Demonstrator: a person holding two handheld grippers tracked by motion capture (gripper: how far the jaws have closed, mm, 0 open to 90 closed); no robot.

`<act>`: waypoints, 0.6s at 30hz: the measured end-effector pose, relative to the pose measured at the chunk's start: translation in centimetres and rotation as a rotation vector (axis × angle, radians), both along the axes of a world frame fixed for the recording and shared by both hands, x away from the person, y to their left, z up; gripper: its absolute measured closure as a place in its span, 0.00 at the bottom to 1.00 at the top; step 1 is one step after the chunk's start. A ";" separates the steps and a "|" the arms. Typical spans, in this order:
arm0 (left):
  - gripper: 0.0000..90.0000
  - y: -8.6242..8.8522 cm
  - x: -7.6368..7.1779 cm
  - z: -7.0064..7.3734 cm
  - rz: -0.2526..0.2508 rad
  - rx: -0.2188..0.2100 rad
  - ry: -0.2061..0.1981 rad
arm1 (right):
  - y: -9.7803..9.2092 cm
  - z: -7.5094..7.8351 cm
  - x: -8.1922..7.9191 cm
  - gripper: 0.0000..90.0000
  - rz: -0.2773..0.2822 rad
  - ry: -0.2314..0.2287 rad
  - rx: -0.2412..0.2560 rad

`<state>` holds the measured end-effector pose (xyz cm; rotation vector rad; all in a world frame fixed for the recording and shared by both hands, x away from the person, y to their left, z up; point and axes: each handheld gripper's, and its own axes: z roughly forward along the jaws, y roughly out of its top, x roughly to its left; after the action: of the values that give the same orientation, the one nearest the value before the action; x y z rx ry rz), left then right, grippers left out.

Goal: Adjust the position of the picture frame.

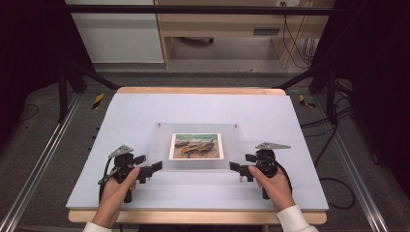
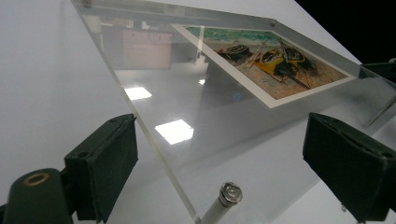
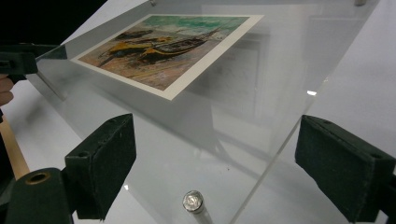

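Pale grey table [image 1: 121,116], clear acrylic frame [image 1: 164,133] lying flat mid-board, boat print [image 1: 196,146] sandwiched inside. Left gripper [image 1: 155,166] and right gripper [image 1: 234,167] at the near corners, jaws spread wide, nothing grasped. Likely trouble: slick acrylic sliding away under one-sided closing, or pads pinching a corner standoff [image 2: 230,193] and tilting the frame.

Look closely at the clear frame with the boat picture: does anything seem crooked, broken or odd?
Nothing stands out. The frame lies square on the table, picture straight inside, both grippers open at its near corners.
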<state>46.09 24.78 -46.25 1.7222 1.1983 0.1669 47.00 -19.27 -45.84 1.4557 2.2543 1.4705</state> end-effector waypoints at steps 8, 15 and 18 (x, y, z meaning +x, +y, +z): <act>0.11 -0.1 0.2 -0.1 -0.009 -0.013 0.010 | 0.0 -0.1 0.0 0.15 -0.011 0.028 0.016; 0.11 -0.1 0.3 -0.2 -0.014 -0.016 0.014 | 0.0 -0.1 0.1 0.15 -0.018 0.037 0.020; 0.11 -0.1 0.3 -0.2 -0.015 -0.015 0.014 | 0.0 -0.1 0.1 0.15 -0.019 0.036 0.020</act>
<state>46.42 24.64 -46.41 1.7213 1.1944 0.1366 47.08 -19.25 -45.95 1.5167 2.2455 1.4779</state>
